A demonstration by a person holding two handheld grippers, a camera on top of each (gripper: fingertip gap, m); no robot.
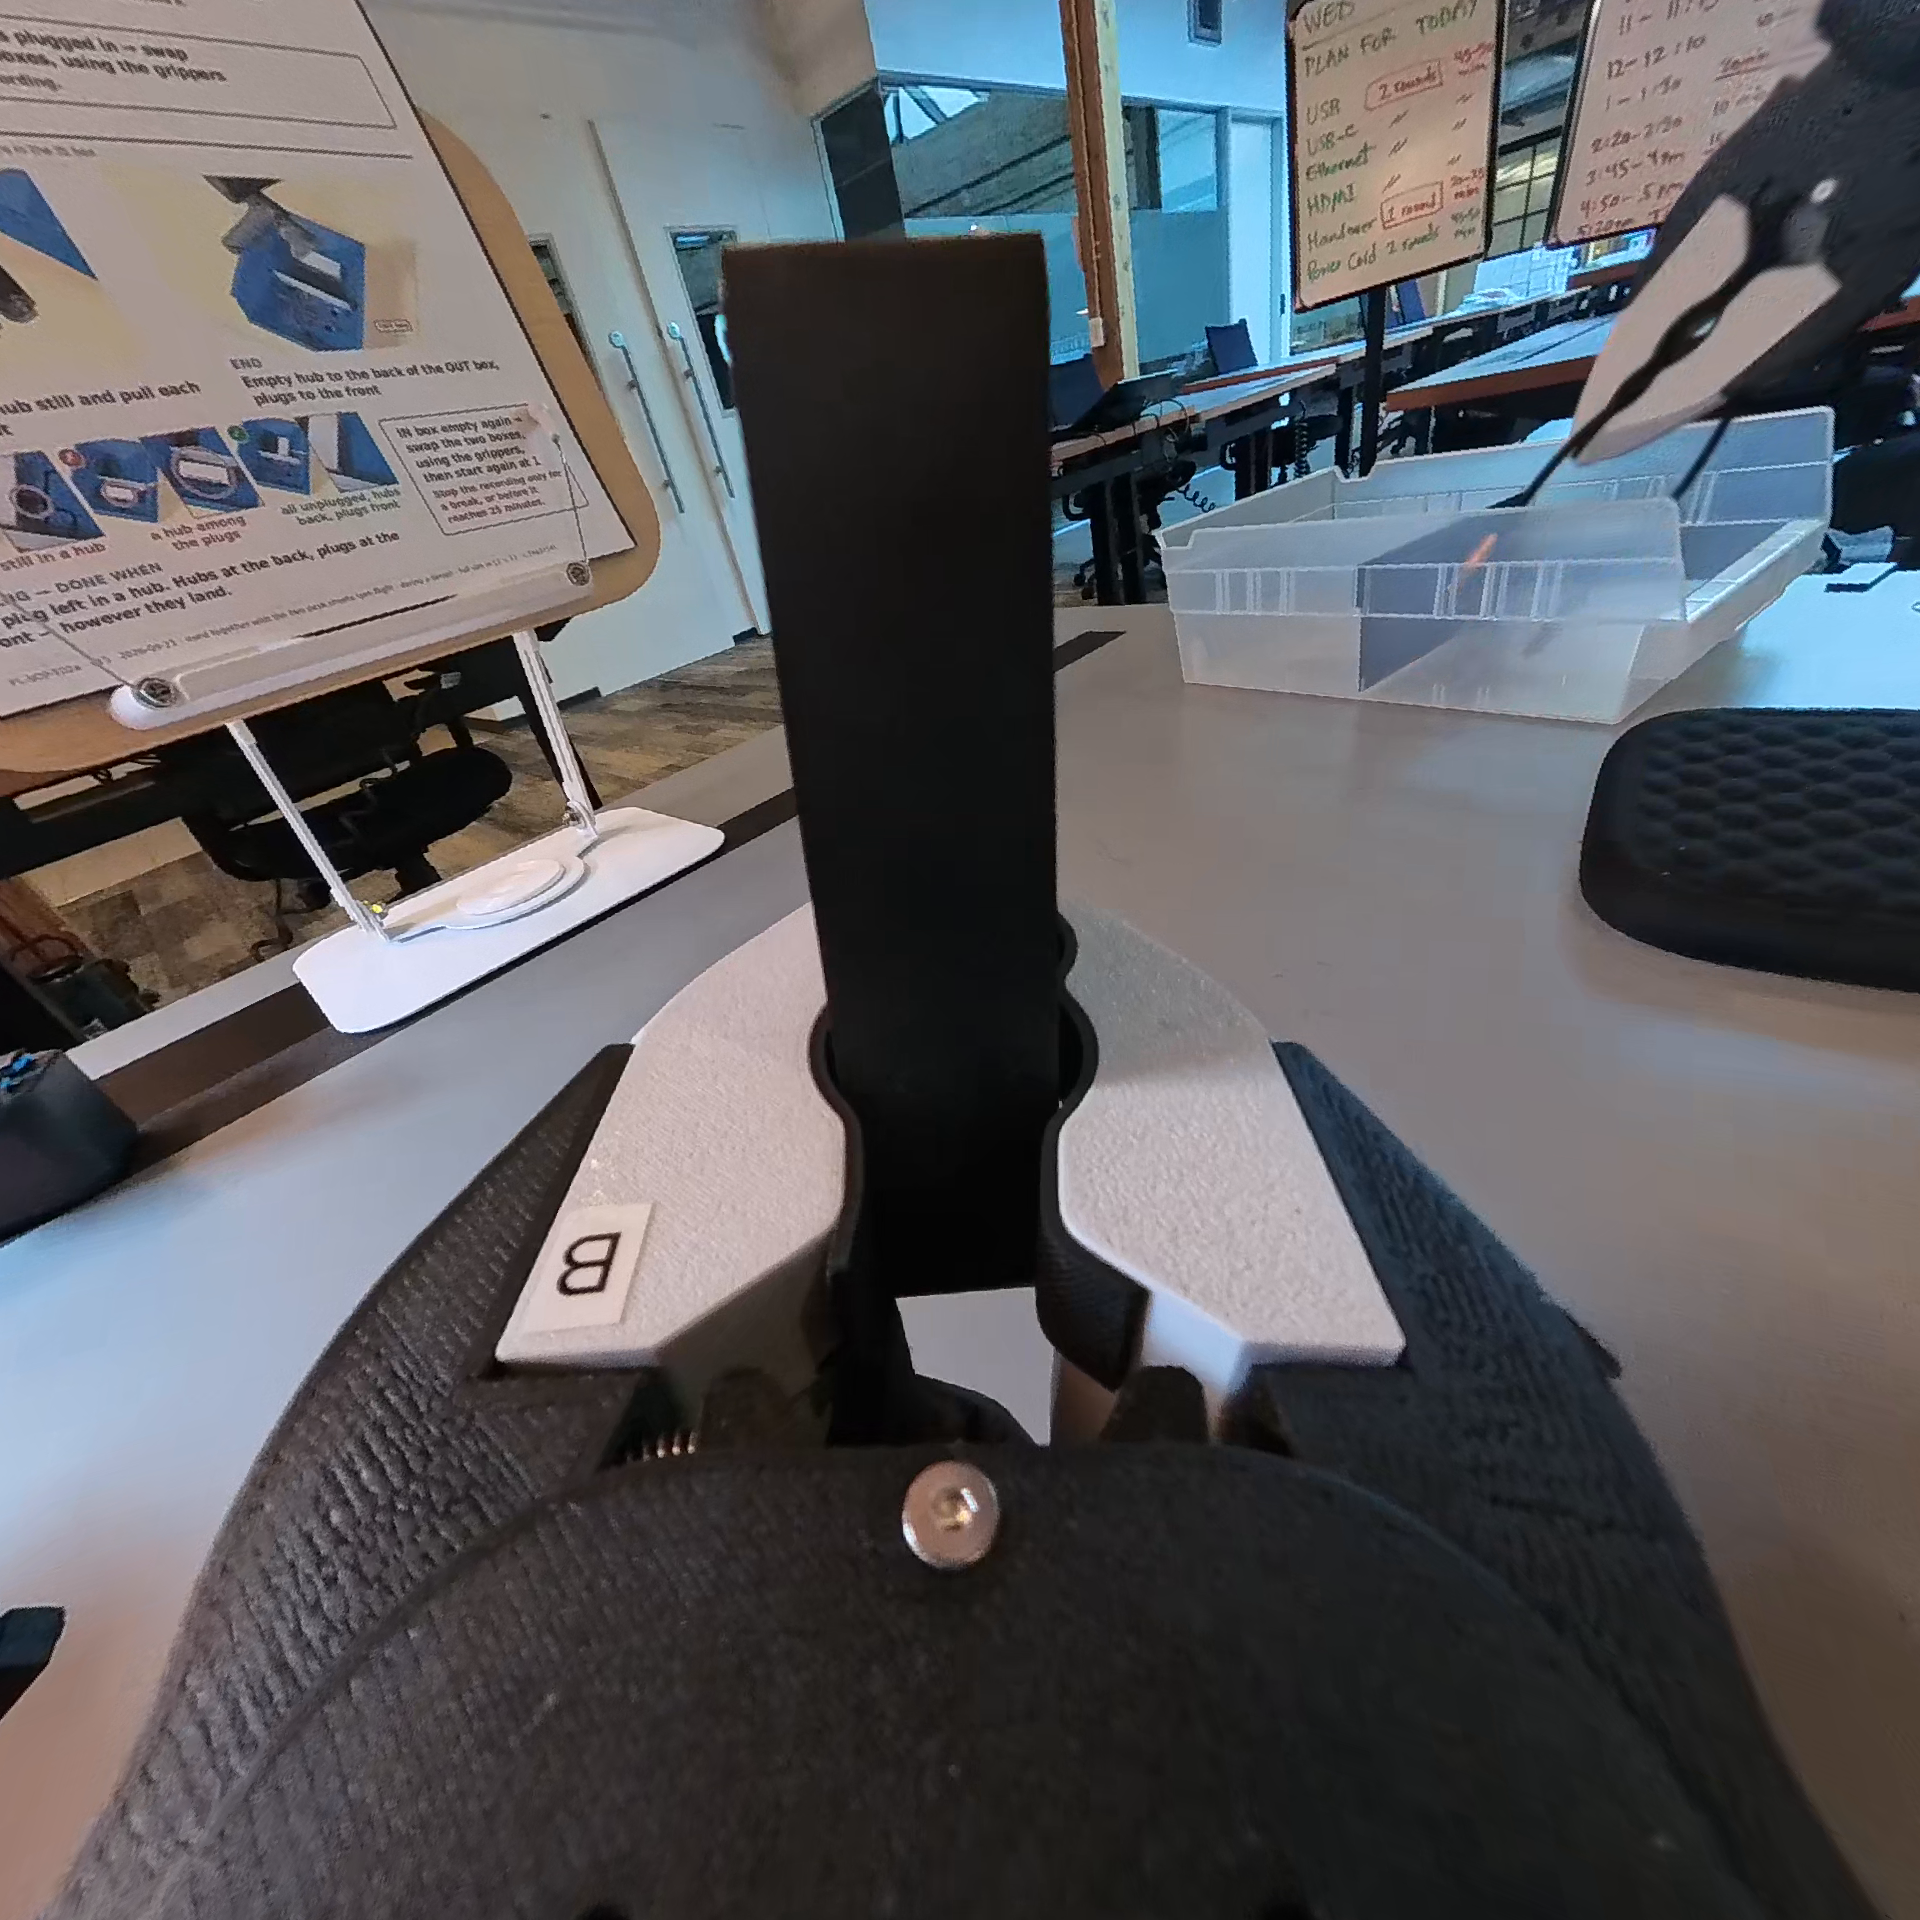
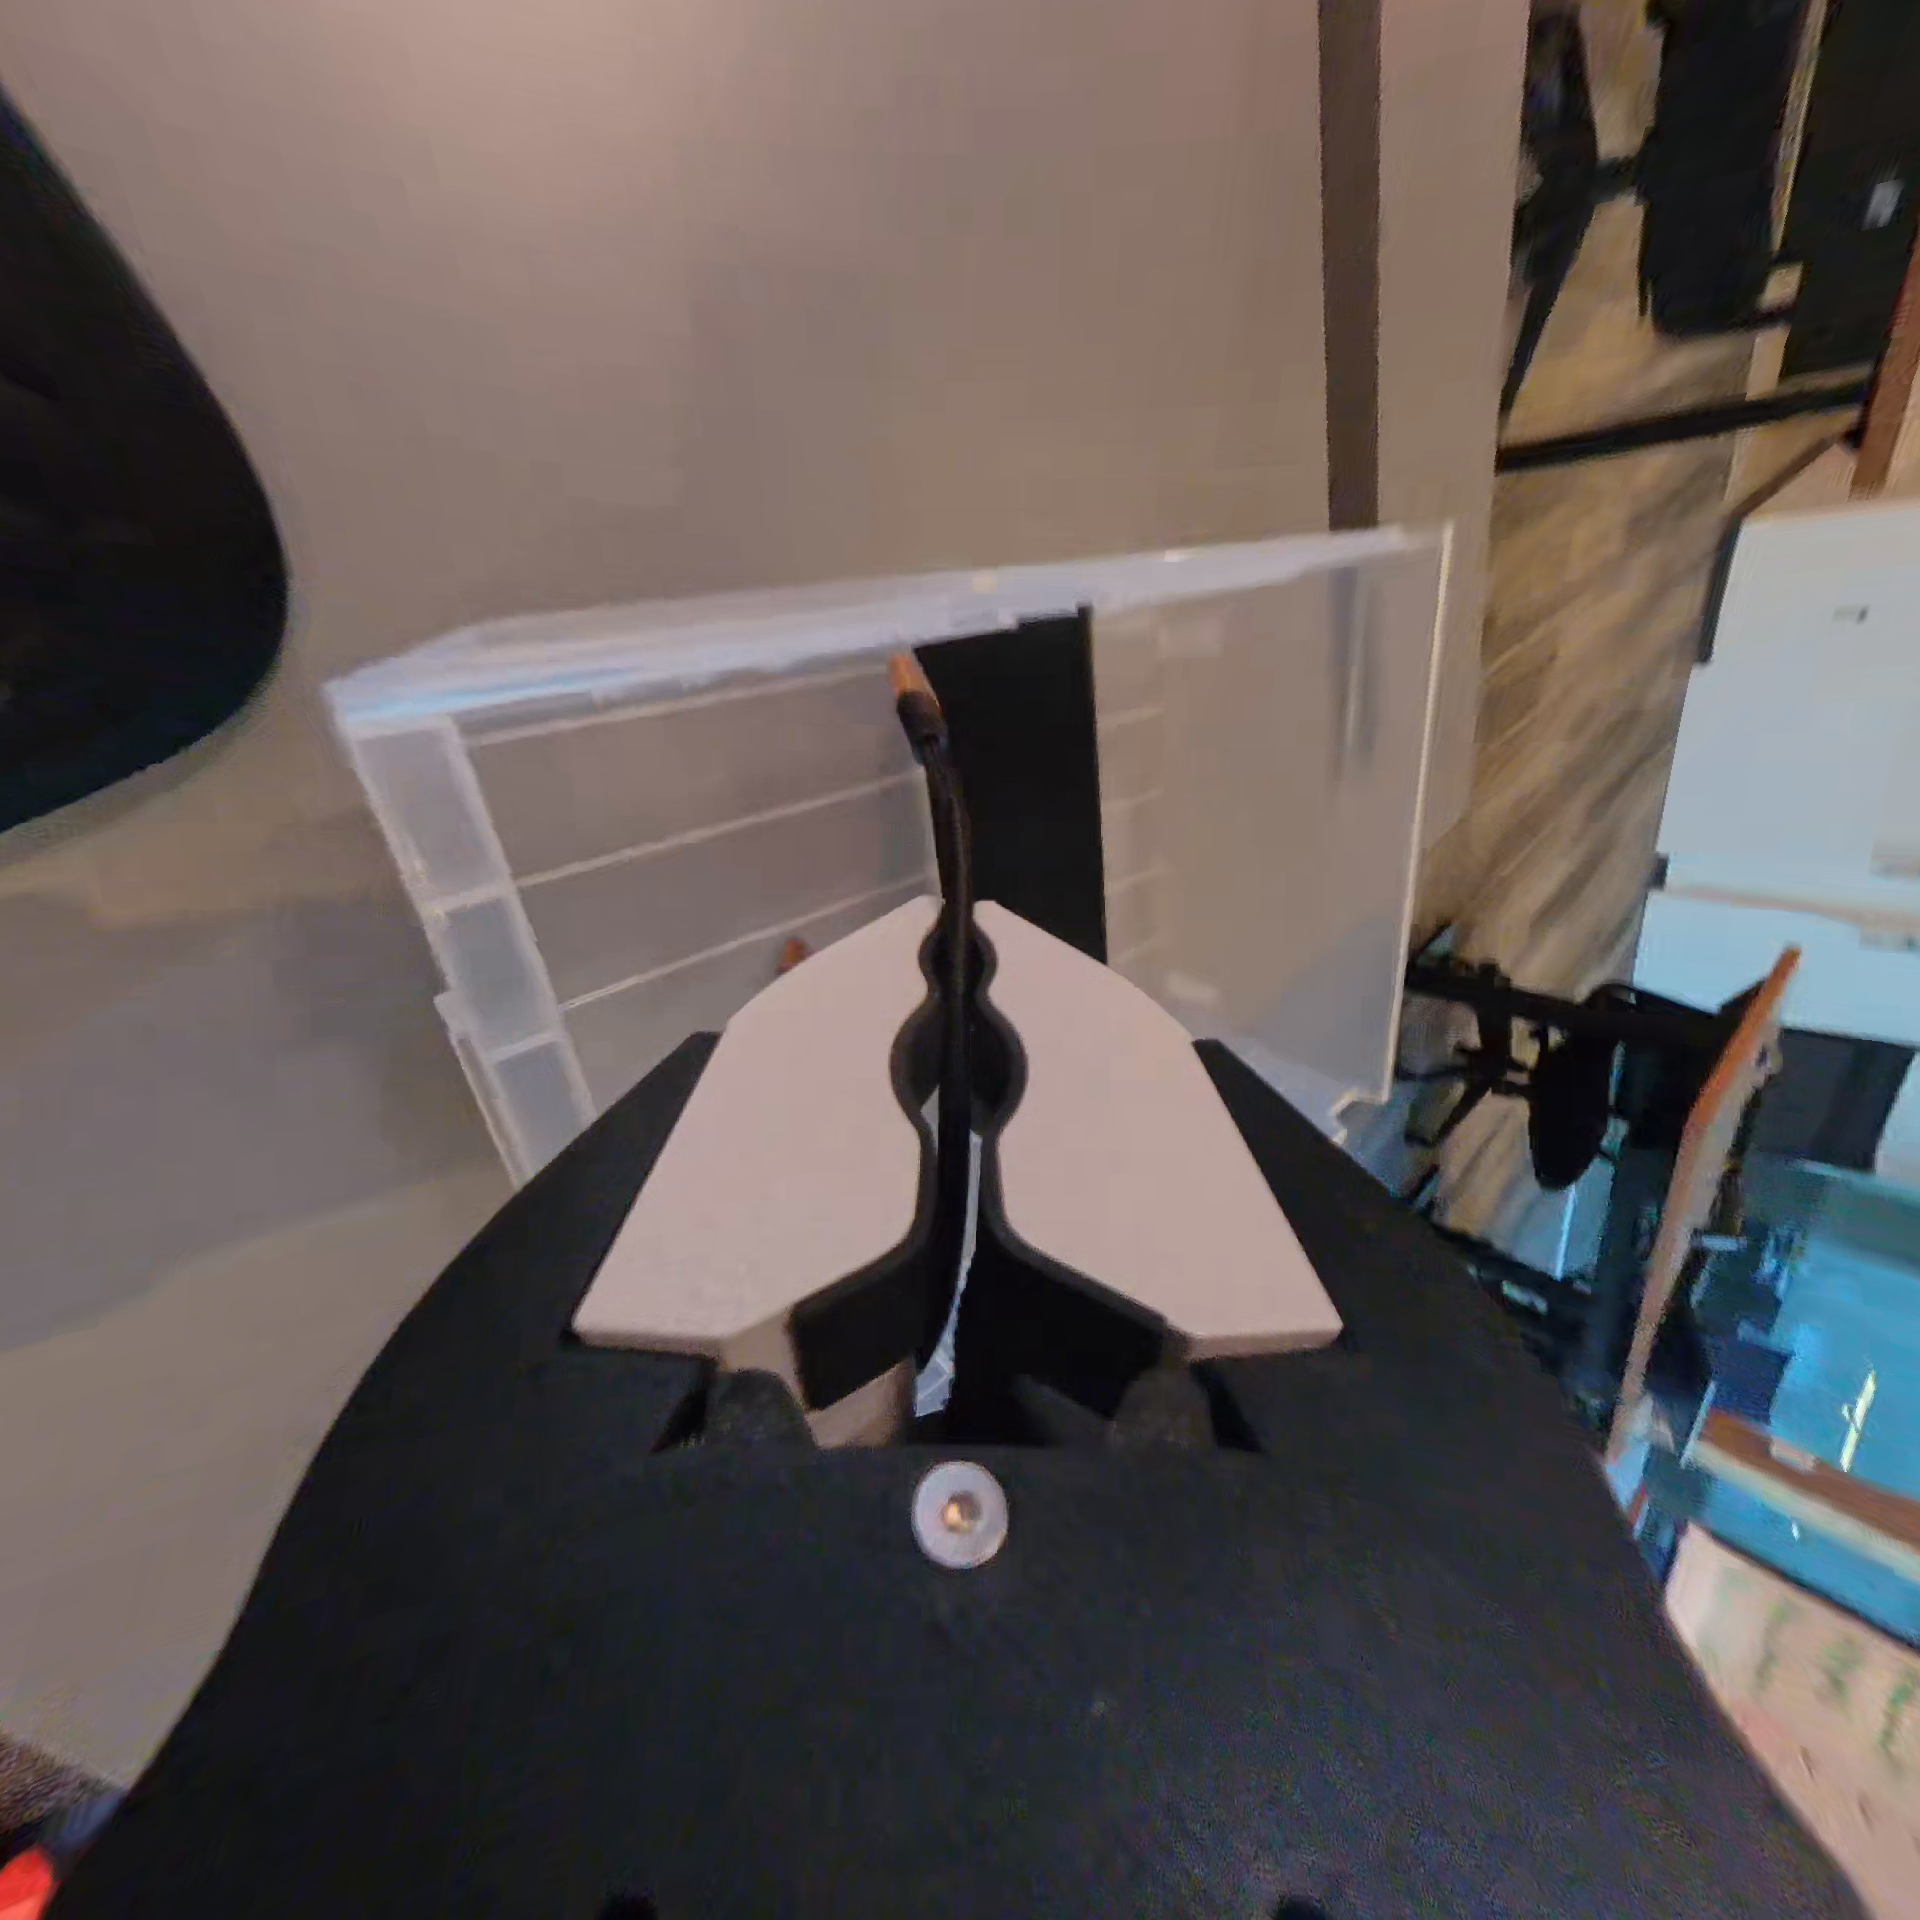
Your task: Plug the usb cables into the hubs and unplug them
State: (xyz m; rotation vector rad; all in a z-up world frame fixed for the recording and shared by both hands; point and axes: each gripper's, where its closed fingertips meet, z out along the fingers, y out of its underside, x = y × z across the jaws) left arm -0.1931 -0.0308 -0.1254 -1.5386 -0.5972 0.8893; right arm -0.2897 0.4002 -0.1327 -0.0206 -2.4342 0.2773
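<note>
My left gripper is shut on a long black rectangular hub and holds it upright above the grey table. My right gripper is shut on a thin black usb cable whose orange-tipped end sticks out past the fingers. It hangs over a clear plastic box. In the left wrist view the right gripper is at the upper right, above the same box, with an orange tip inside it. A black flat piece stands behind the cable; I cannot tell what it is.
A black mesh pad lies on the table to the right, and shows at the left of the right wrist view. An instruction board on a white stand is at the left. Whiteboards and desks stand beyond. The gap from one gripper's tips to the other's is roughly 45 cm.
</note>
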